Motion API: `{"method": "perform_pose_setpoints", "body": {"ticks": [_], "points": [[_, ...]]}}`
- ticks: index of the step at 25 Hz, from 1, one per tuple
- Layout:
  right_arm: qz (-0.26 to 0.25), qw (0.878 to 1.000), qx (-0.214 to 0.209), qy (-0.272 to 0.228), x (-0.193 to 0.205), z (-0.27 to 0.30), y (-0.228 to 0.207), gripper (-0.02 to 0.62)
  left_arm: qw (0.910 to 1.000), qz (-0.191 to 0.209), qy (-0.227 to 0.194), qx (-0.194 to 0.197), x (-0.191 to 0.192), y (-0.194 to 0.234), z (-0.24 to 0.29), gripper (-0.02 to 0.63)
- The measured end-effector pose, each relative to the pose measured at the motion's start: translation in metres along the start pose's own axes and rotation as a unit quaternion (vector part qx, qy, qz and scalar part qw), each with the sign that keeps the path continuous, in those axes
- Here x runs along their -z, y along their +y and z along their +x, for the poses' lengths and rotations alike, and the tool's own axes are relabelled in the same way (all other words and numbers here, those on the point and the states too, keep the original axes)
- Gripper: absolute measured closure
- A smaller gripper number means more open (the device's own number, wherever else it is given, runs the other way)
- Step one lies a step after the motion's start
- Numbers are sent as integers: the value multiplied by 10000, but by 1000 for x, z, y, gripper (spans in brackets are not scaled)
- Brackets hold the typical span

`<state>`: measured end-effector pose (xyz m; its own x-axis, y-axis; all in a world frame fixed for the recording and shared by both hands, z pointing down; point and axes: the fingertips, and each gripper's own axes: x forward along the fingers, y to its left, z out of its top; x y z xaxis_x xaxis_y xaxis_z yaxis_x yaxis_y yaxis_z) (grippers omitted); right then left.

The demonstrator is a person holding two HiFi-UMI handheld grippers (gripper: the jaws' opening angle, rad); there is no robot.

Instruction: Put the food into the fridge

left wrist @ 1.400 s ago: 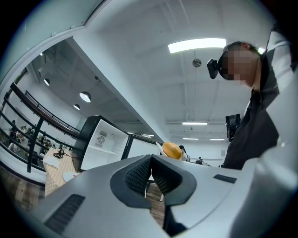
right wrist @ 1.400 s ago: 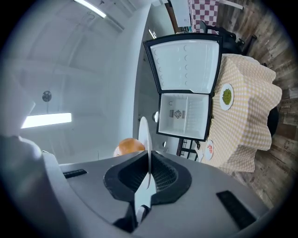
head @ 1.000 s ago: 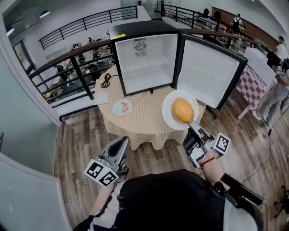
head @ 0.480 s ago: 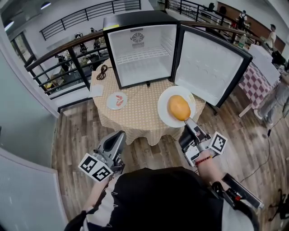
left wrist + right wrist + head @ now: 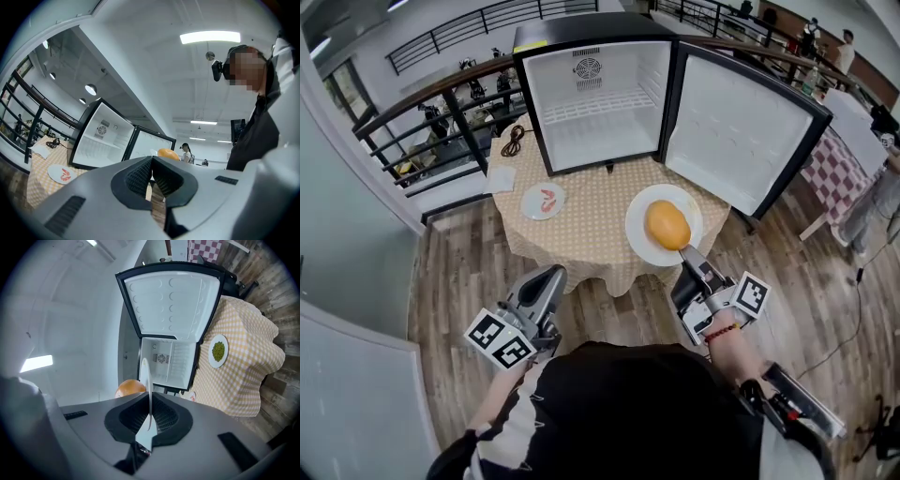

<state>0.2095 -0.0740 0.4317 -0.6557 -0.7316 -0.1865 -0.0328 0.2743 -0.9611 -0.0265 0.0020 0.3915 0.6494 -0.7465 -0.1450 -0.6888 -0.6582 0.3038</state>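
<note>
White plate (image 5: pixel 638 236) carrying the orange bun (image 5: pixel 667 224) hangs right of centre, its near rim pinched by the right gripper (image 5: pixel 685 251), likely to keep it level for the open fridge (image 5: pixel 598 103) above, while the left gripper (image 5: pixel 551 276), lower left, is closed empty.

A: Fridge position?
B: The fridge (image 5: pixel 602 112) stands at the back of the tabletop (image 5: pixel 591 234). Its door (image 5: pixel 731 131) is swung open to the right.
A: And on the tabletop?
B: The small plate (image 5: pixel 543 201) lies front-left of the fridge. The cable (image 5: pixel 517 142) and paper sheet (image 5: pixel 500 178) are at the tabletop's left edge. The large plate (image 5: pixel 642 234) is front right, before the open door, with round food (image 5: pixel 667 224) on it. Its near rim is between the right gripper's (image 5: pixel 684 251) jaws. The left gripper (image 5: pixel 553 274) is before the front edge, apart from it.
</note>
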Motion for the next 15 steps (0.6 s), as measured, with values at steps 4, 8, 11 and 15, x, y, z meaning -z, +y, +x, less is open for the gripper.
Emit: {"method": "perform_pose_setpoints", "body": {"ticks": [4, 8, 11, 15], "points": [[192, 9998, 101, 26, 0, -2, -9, 572, 9996, -134, 169, -176, 11, 1, -3, 591], [248, 9994, 236, 74, -2, -2, -16, 572, 9986, -339, 163, -384, 17, 10, -6, 591], [235, 9992, 299, 107, -1, -2, -19, 572, 9980, -426, 126, -447, 20, 16, -4, 591], [204, 9995, 232, 75, -2, -1, -19, 572, 9984, -412, 118, -374, 23, 18, 2, 591]]}}
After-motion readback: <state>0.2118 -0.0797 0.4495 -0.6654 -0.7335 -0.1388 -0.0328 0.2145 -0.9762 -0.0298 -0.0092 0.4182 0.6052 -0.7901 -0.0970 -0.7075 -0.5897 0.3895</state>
